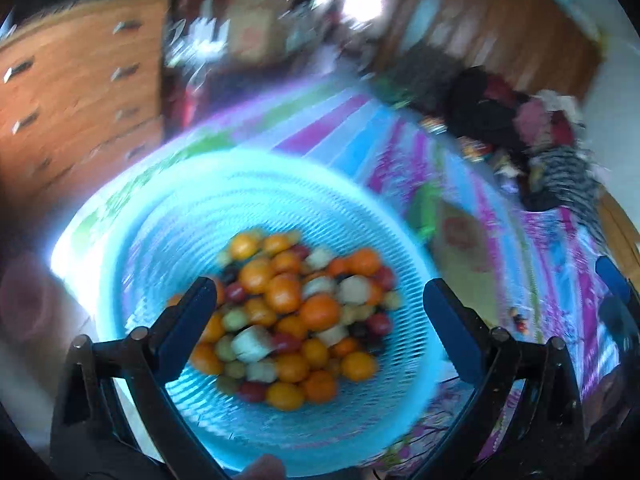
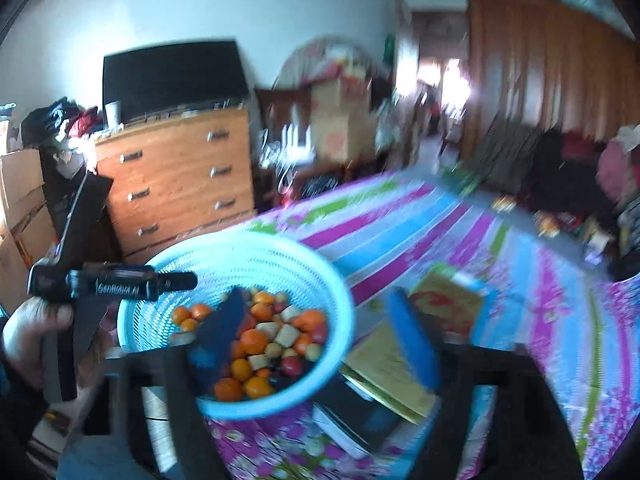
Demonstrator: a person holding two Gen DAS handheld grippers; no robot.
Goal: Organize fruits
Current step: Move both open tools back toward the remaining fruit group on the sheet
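Observation:
A light blue mesh basket (image 1: pixel 168 216) holds a heap of small fruits (image 1: pixel 292 316): orange, red, pale and dark ones. It rests at the edge of a striped bedcover. My left gripper (image 1: pixel 320 312) is open and empty, its blue pads spread above the heap. In the right wrist view the basket (image 2: pixel 320 280) and fruits (image 2: pixel 260 344) sit at lower left. My right gripper (image 2: pixel 316 332) is open and empty just above the basket's right side. The left gripper's body (image 2: pixel 112 282) shows over the basket's left rim.
A striped pink, blue and green bedcover (image 2: pixel 480 240) spreads right. Books and a booklet (image 2: pixel 384 364) lie next to the basket. A wooden dresser (image 2: pixel 180 184) stands behind it. Clothes (image 1: pixel 556 160) are piled at the far right.

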